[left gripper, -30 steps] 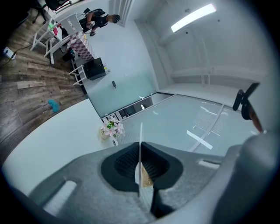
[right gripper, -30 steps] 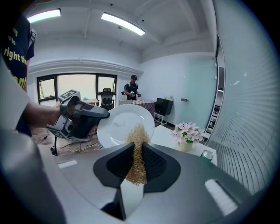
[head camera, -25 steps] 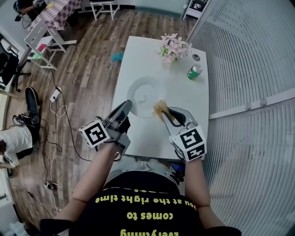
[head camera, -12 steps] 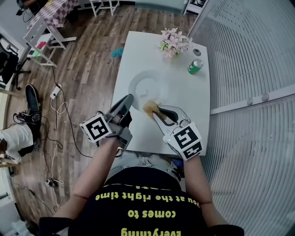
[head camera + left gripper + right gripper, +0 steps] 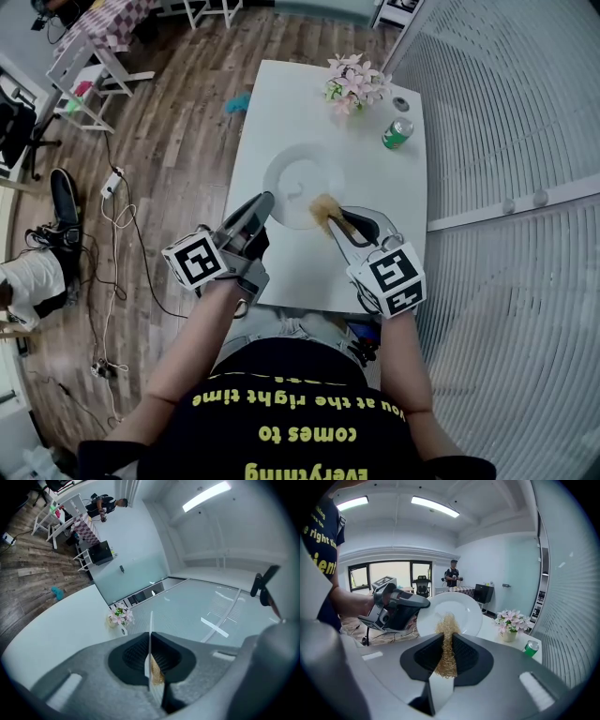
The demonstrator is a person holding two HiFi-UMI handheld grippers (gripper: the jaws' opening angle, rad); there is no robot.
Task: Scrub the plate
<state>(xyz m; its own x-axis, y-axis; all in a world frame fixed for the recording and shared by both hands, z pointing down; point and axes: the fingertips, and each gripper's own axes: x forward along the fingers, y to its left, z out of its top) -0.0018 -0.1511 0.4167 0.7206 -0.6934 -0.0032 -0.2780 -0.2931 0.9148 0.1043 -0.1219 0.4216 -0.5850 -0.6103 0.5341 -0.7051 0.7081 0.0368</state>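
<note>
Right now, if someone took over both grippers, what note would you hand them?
Left tongs: shut on the rim of the white plate, held tilted up over the table.
Right tongs: shut on the golden scrubber, its tip against the plate's face.
Done: both gripped, scrubber on the plate.
To do: scrub the whole face; how clean it is cannot be told.

The room is bright. Long ceiling lights [image 5: 435, 506] shine white overhead, and daylight comes in through the windows [image 5: 393, 576]. The white plate [image 5: 298, 173] almost melts into the white tabletop [image 5: 375, 187], where shadows are soft and faint. Every picture bends like a fish's eye, so the slatted wall [image 5: 506, 94] curves. The corners of both gripper views go dark. Things very close to those cameras look a little soft.
</note>
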